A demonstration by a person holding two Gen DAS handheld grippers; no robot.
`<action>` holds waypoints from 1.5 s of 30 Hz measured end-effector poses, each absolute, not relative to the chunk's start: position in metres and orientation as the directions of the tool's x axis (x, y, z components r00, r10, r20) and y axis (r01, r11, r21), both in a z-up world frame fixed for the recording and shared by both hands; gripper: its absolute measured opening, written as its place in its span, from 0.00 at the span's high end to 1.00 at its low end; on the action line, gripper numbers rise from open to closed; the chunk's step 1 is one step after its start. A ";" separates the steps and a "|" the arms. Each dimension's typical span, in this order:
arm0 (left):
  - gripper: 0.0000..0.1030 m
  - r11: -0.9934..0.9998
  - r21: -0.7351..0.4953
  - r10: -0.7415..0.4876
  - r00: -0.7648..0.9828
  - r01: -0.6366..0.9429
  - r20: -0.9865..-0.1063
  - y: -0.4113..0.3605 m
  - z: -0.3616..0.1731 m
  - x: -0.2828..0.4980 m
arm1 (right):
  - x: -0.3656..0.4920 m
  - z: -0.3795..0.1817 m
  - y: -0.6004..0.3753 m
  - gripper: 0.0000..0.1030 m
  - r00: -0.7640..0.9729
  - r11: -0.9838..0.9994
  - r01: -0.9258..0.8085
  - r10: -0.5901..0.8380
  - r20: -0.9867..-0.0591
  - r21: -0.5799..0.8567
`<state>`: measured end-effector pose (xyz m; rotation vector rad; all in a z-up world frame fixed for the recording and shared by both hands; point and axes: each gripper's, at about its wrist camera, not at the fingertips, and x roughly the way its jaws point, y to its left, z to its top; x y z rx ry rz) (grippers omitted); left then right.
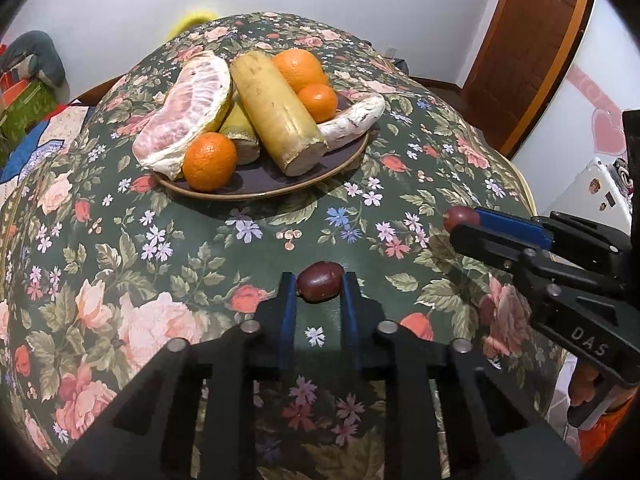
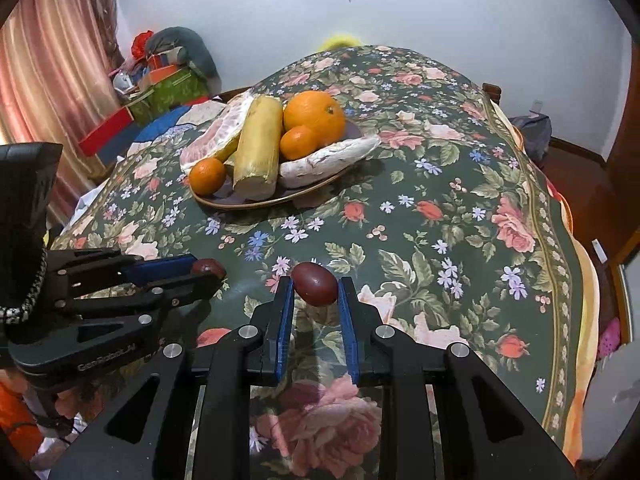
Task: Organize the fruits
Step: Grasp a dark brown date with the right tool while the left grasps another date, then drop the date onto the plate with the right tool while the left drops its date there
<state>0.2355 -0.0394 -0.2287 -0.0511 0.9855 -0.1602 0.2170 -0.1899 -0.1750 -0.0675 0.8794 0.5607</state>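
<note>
Dates: one red date [image 1: 320,281] sits pinched between the left gripper [image 1: 319,292] fingers, long axis crosswise; another date [image 2: 315,283] is held the same way by the right gripper [image 2: 314,296]. Both hover near, the plate [image 1: 256,190] of oranges [image 1: 209,161] lies far ahead over bare tablecloth [image 1: 192,240], nothing between.

"DAS" on the right tool [image 1: 464,224] body, "GenRobot.AI" on the left tool [image 2: 208,270] body
</note>
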 end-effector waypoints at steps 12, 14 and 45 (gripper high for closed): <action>0.81 0.988 -0.133 -0.155 0.593 0.082 -0.790 -0.021 -0.206 0.235 | 0.225 -0.165 -0.184 0.80 0.519 0.847 -0.501 0.457 -0.722 0.177; 0.81 0.990 -0.121 -0.137 0.613 0.069 -0.778 -0.016 -0.200 0.238 | 0.228 -0.162 -0.181 0.80 0.523 0.845 -0.504 0.463 -0.715 0.179; 0.77 0.994 -0.091 -0.105 0.635 0.054 -0.765 -0.011 -0.203 0.285 | 0.284 -0.179 -0.141 0.77 0.474 0.828 -0.527 0.475 -0.742 0.194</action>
